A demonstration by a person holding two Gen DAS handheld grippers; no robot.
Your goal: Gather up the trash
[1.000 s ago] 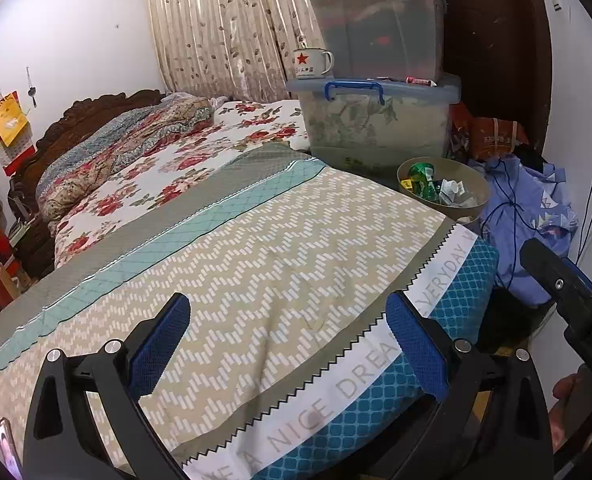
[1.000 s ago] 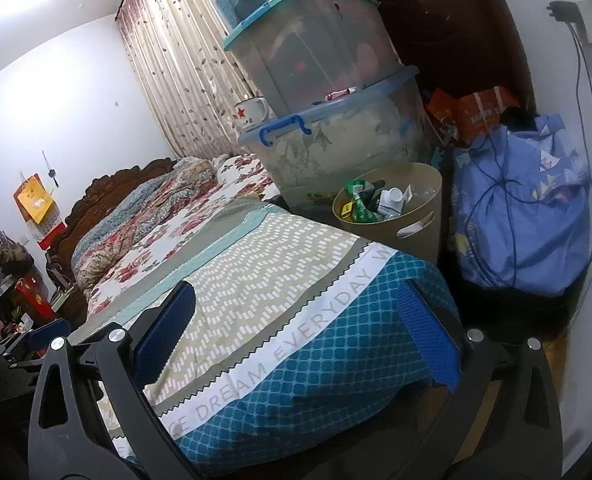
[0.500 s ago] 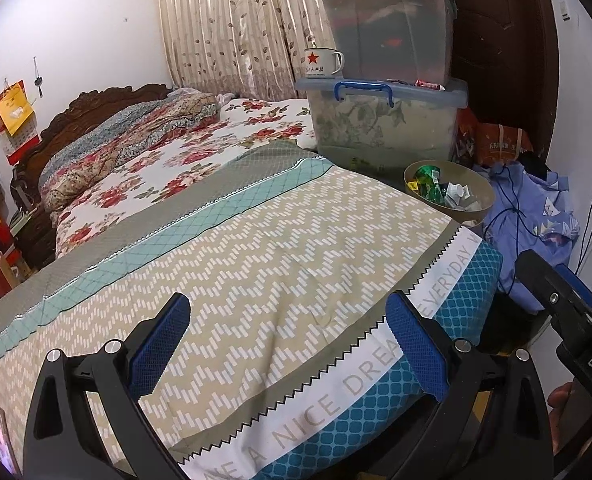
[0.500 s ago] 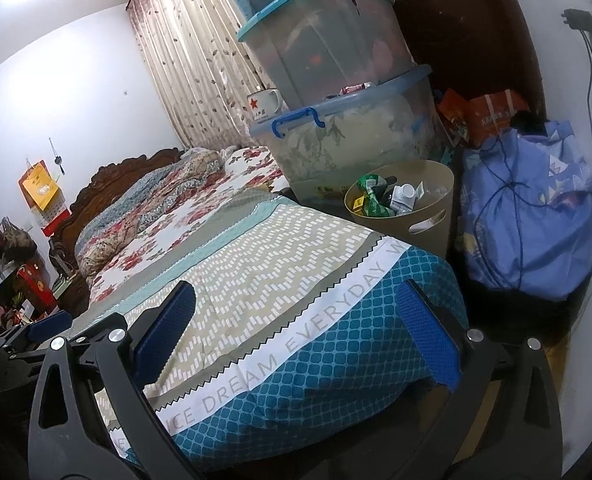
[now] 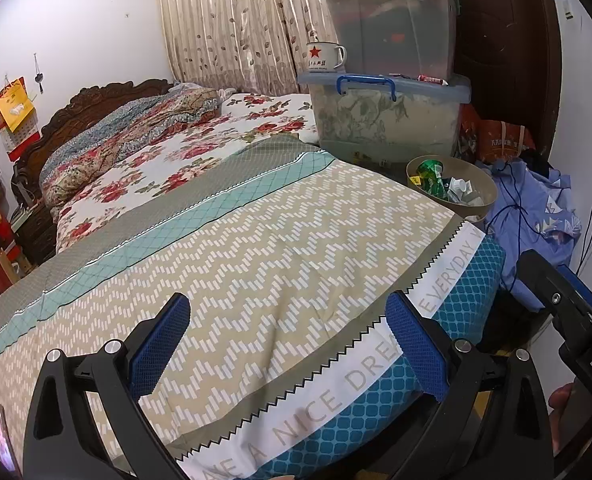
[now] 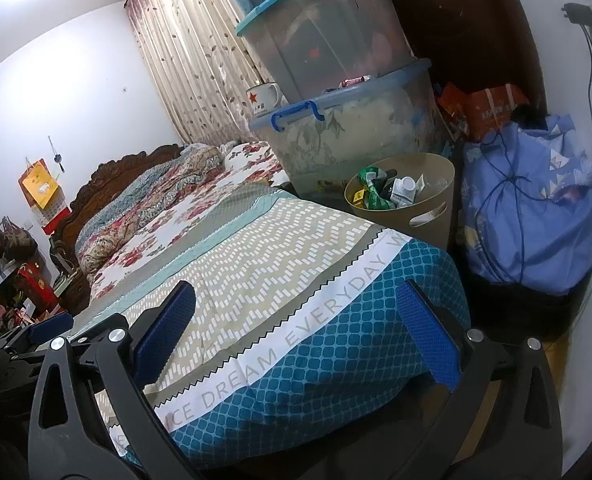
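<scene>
A tan round trash bin (image 5: 480, 209) stands on the floor past the bed's far right corner, holding a green wrapper (image 5: 429, 172), a white bottle (image 6: 404, 189) and other scraps. In the right wrist view the bin (image 6: 423, 216) is at centre right. My left gripper (image 5: 288, 312) hovers open over the zigzag bedspread with nothing between its blue pads. My right gripper (image 6: 296, 296) is open and empty too, above the bed's teal corner, well short of the bin.
Stacked clear storage boxes (image 5: 387, 120) with a red-star mug (image 5: 323, 57) rise behind the bin. A blue cloth bundle (image 6: 535, 216) with cords sits right of it, by a dark door. The bed (image 5: 236, 240) fills the left, with a carved headboard far back.
Both views have swung slightly, so the bin and boxes sit a little further right in frame. Both grippers stay open and empty.
</scene>
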